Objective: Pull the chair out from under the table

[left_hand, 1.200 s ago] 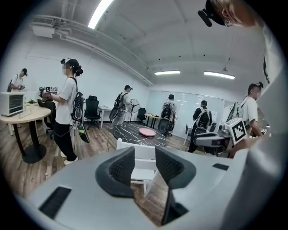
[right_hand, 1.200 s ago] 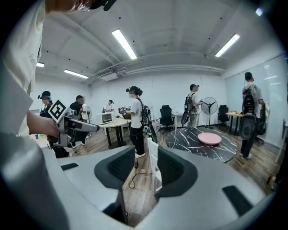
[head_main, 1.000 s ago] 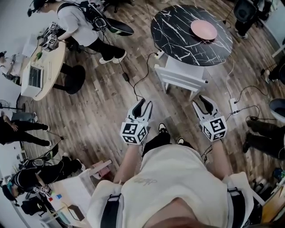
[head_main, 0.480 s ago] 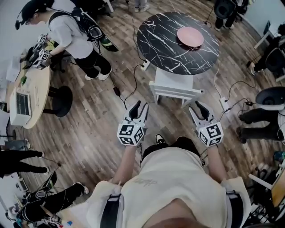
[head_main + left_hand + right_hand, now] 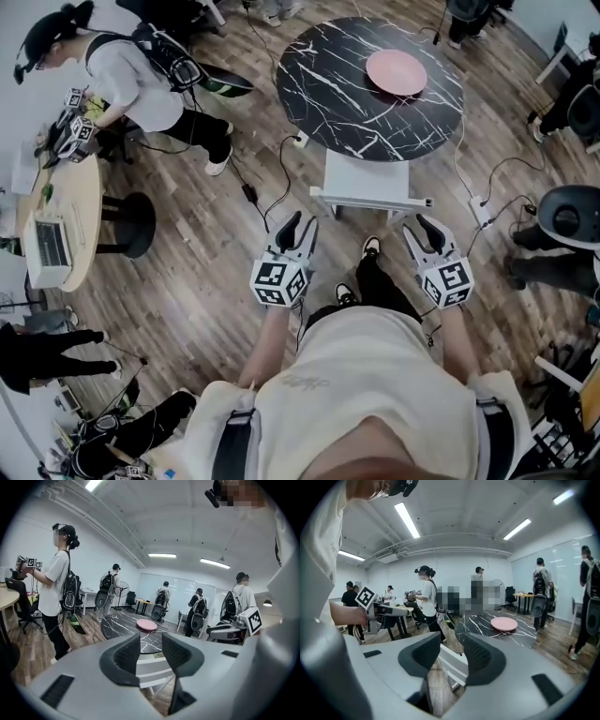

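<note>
A white chair (image 5: 367,178) stands tucked under the round black marble table (image 5: 328,66), its back rail facing me. A pink plate (image 5: 396,71) lies on the tabletop. My left gripper (image 5: 298,228) is open and hangs just short of the rail's left end, apart from it. Off the right end, my right gripper (image 5: 424,230) is also open and holds nothing. In the left gripper view the chair (image 5: 151,667) shows between the spread jaws of the left gripper (image 5: 150,640). The right gripper (image 5: 450,643) frames the chair (image 5: 452,660) the same way, with the table (image 5: 485,623) beyond it.
Black cables (image 5: 272,183) and a power strip (image 5: 478,212) lie on the wood floor by the chair. A person (image 5: 141,75) works at a beige table (image 5: 70,202) on the left. An office chair (image 5: 568,221) and seated legs are on the right.
I have stepped toward the table. Chair and table now sit lower and nearer in the head view, and both open grippers have closed in on the chair's back rail.
</note>
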Tool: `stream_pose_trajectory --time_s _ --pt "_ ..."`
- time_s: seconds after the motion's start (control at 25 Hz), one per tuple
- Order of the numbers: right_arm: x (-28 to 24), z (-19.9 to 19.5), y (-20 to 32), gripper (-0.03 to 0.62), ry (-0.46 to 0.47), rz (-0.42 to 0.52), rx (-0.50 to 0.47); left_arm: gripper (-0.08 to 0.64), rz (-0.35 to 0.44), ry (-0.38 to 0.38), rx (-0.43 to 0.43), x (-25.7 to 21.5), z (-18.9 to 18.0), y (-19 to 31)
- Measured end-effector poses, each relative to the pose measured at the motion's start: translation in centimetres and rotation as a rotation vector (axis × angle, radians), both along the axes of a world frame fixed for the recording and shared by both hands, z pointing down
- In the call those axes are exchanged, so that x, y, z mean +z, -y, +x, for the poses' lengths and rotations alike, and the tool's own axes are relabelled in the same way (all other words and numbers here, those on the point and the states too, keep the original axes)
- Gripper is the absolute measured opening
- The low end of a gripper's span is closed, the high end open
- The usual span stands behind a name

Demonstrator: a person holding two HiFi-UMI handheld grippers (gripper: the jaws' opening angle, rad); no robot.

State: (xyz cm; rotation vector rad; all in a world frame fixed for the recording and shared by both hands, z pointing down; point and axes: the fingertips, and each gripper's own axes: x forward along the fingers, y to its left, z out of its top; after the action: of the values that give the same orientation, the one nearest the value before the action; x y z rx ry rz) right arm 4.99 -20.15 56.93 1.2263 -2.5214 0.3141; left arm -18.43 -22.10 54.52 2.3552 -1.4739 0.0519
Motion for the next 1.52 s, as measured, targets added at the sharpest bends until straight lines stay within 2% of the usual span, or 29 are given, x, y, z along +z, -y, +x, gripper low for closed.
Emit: stream_pose_trajectory --time_s 0.2,0.36,0.52,0.68,0.88,1.12,1.28,1.4,1.52 --pt "1.2 0.9 5.0 0.15 0.024 -0.014 -0.002 0.155 0.011 0.062 0.001 -1.7 -0.1 3.8" --pt "0.8 1.9 9.5 0.15 0.028 0.0 -0.01 0.155 0.011 0.082 0.0 -2.1 0.6 7.4" --pt "-0.3 2.6 13.0 0.15 0.021 0.045 -0.025 0.155 0.007 0.086 0.032 -1.9 2.2 10.4" --pt "0.3 3.7 15.2 0.15 0.032 0.042 -0.038 0.155 0.006 0.099 0.073 -1.3 4.4 12.4" --pt "0.5 3.2 16.5 0.15 0.034 0.033 -0.091 0.155 0.004 0.088 0.1 -0.6 5.8 14.1" --pt "1.3 1.7 16.3 0.153 -0.003 0.019 -0.114 0.155 -0.039 0.095 0.146 0.8 5.4 14.5" --pt "1.2 1.5 16.3 0.16 -0.019 -0.024 -0.103 0.155 -0.071 0.13 0.201 1.3 4.3 14.9" --pt "2.0 2.0 15.7 0.163 -0.033 -0.067 -0.139 0.155 -0.093 0.175 0.243 1.8 3.8 15.1" --pt "4.0 2.7 14.8 0.172 -0.058 -0.126 -0.185 0.155 -0.137 0.215 0.339 3.4 4.0 14.3"
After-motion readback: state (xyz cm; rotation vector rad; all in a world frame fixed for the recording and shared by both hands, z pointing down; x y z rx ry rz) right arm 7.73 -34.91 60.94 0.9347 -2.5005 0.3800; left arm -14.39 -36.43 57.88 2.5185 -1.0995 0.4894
